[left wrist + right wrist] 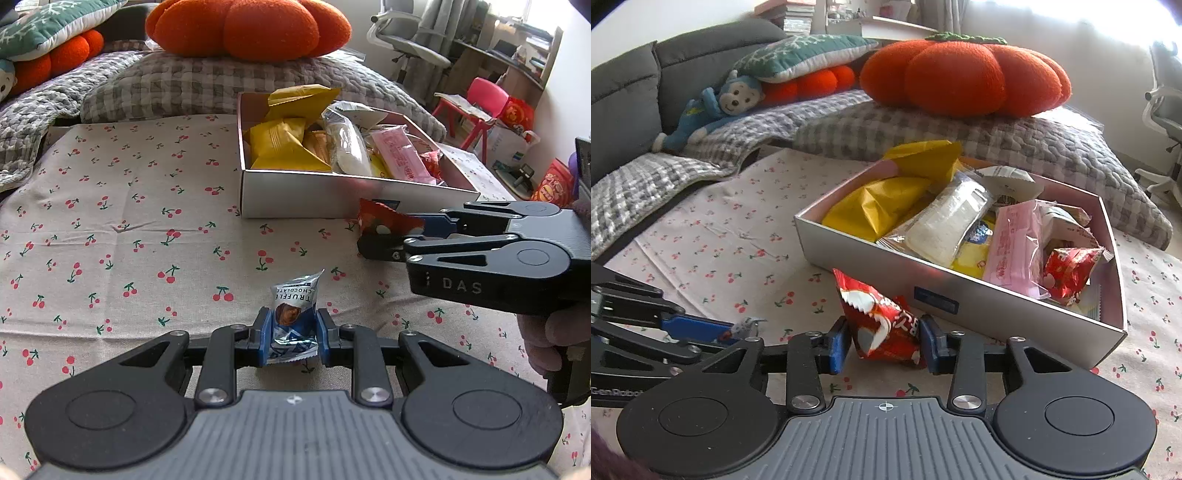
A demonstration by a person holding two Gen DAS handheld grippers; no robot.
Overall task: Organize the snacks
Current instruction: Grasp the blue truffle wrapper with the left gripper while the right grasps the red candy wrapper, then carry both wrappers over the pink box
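1. Left gripper [293, 338]: jaws closed on a blue-and-silver truffle chocolate packet [293, 314], which stands upright between the blue pads, just above the cherry-print cloth [122, 229].
2. Right gripper [882, 341]: jaws closed on a red snack packet [884, 325], gripped near its lower end, with its crimped top tilted toward the left.
3. In the left wrist view the right gripper [388, 236] enters from the right, with the red snack packet [384, 219] at its tip, just in front of the near wall of the box.
4. Box [960, 295]: a shallow open silver box resting on the cloth, its interior pale pink.
5. Contents of the box: yellow packets [882, 208] at the left, a clear-wrapped white snack [945, 225] in the middle, a pink packet [1012, 251] beside it, and a small red packet [1067, 273] toward the right corner. Further wrappers lie underneath, too overlapped to identify.
6. Background: an orange pumpkin-shaped cushion [964, 79] on a grey checked quilt [923, 129], and a blue monkey soft toy [713, 110] on the quilt at left.
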